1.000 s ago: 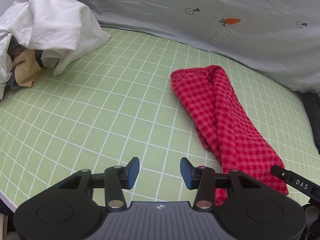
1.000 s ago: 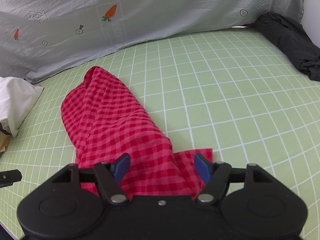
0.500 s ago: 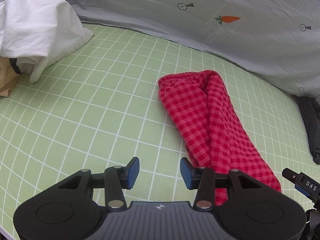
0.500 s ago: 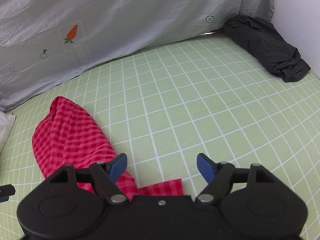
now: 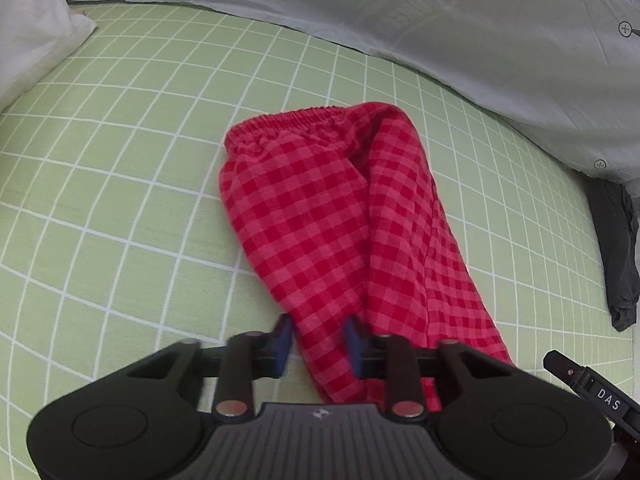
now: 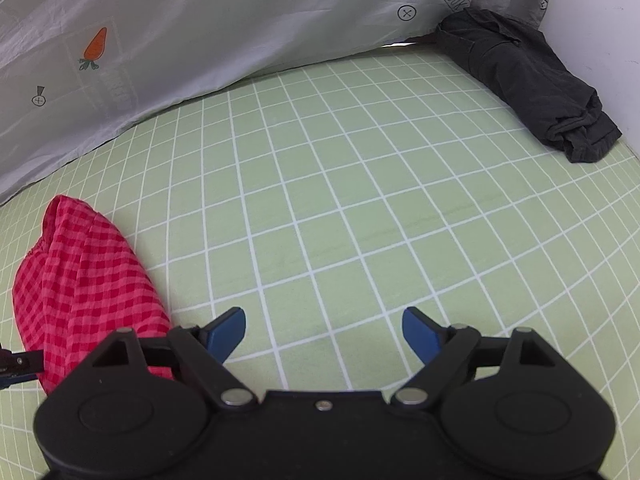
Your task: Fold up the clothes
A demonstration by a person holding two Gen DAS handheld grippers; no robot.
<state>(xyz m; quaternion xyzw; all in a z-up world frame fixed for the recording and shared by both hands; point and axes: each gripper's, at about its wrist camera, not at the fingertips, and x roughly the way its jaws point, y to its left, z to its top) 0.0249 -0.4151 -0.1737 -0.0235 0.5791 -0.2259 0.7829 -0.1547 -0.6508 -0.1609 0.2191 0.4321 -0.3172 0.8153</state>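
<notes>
Both my grippers sit spread: my left gripper [image 5: 318, 340] straddles the red checked pyjama trousers [image 5: 340, 216] lying folded lengthwise on the green grid mat [image 6: 360, 220], my right gripper [image 6: 324, 330] over bare mat.

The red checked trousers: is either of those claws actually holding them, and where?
Neither yet. The left gripper is open astride a leg end of the red checked trousers; the right gripper is open over bare sheet.
</notes>
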